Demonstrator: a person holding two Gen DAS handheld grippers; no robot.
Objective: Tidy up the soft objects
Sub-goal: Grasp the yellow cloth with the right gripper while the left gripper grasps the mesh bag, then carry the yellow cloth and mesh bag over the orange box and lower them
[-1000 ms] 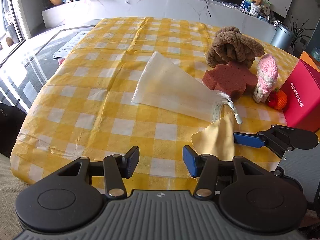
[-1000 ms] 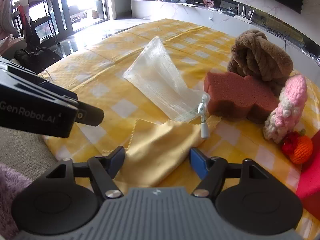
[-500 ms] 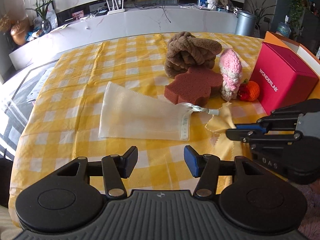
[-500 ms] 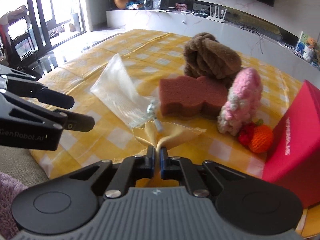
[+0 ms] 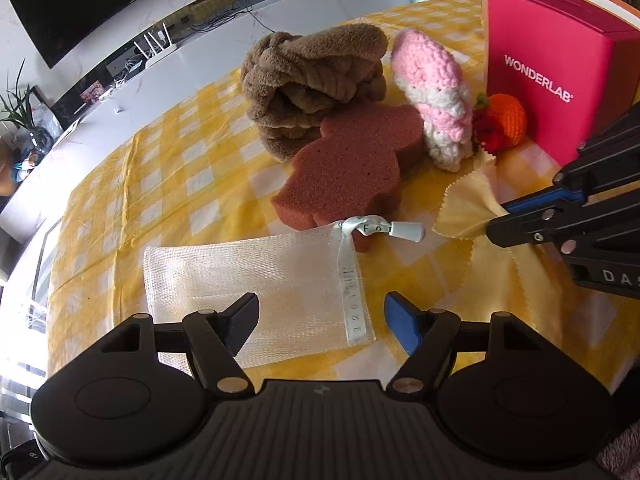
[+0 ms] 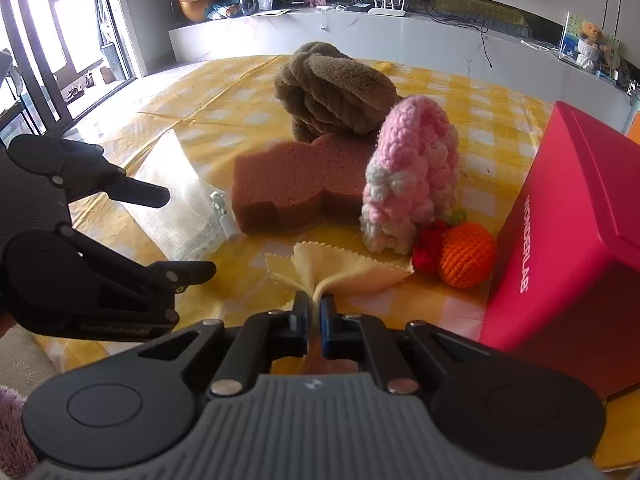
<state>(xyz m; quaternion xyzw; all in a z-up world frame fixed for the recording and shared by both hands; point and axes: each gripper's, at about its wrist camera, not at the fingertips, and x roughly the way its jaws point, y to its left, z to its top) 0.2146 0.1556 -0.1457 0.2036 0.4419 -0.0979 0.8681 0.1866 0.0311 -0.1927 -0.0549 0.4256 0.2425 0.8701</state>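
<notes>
My right gripper (image 6: 315,314) is shut on the pale yellow cloth (image 6: 340,272), which bunches at the pads and fans out on the table; the cloth also shows in the left wrist view (image 5: 468,212). My left gripper (image 5: 320,316) is open and empty, hovering over the open end of the white mesh pouch (image 5: 256,280). Behind lie a brown sponge (image 5: 348,168), a brown knotted plush (image 5: 312,80), a pink-and-white crochet piece (image 5: 436,96) and an orange and red crochet fruit (image 5: 504,120).
A red WONDERLAB box (image 5: 556,68) stands at the right, close to the crochet fruit. The yellow checked tablecloth (image 5: 160,184) covers the table, with its edge near me. A white counter (image 6: 400,36) runs behind.
My right gripper closed on the yellow cloth and pulled it into a bunch. My left gripper moved forward and right, over the mesh pouch, still open.
</notes>
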